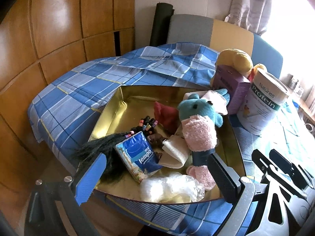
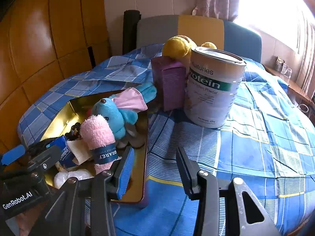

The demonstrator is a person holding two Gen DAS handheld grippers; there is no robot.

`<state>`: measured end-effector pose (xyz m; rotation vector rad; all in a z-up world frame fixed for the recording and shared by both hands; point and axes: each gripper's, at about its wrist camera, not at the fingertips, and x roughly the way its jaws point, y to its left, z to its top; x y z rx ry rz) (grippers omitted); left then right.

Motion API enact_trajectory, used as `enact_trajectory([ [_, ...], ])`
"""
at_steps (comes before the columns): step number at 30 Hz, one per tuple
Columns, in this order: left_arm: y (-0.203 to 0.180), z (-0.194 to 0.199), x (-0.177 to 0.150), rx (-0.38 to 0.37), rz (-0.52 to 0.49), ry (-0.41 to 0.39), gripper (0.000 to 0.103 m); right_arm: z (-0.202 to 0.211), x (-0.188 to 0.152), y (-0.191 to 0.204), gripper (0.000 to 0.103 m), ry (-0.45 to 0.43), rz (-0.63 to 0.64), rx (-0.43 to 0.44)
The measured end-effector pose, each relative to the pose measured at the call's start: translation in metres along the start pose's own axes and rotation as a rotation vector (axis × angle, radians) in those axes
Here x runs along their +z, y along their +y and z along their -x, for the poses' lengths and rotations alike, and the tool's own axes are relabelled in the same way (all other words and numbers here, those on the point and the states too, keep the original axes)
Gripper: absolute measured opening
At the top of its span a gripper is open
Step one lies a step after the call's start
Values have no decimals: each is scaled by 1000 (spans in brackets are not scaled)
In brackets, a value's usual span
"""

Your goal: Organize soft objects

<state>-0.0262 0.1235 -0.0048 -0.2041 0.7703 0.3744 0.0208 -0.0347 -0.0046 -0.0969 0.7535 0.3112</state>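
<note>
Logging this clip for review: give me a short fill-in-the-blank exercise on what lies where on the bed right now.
1. The rolled pink fluffy towel with the dark paper band lies in the ____ metal tray.
2. The white protein powder can stands ____ the tray, on the blue checked bedsheet.
3. The purple cardboard box stands in front of a ____ plush toy.
4. Both claws are ____.

Missing: gold; outside; yellow; open
</note>
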Motion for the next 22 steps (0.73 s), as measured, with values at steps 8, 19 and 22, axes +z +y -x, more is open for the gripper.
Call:
enact_trajectory([
  [8, 0, 0, 0, -5, -2, 0, 103, -1, 0, 1, 44, 2, 3, 2],
  [19, -3, 4, 1, 3, -19, -46, 96, -6, 0, -3, 44, 13, 1, 1],
  [22, -1, -1, 3, -19, -14, -23, 96, -7, 0, -9, 44, 16, -11, -3],
])
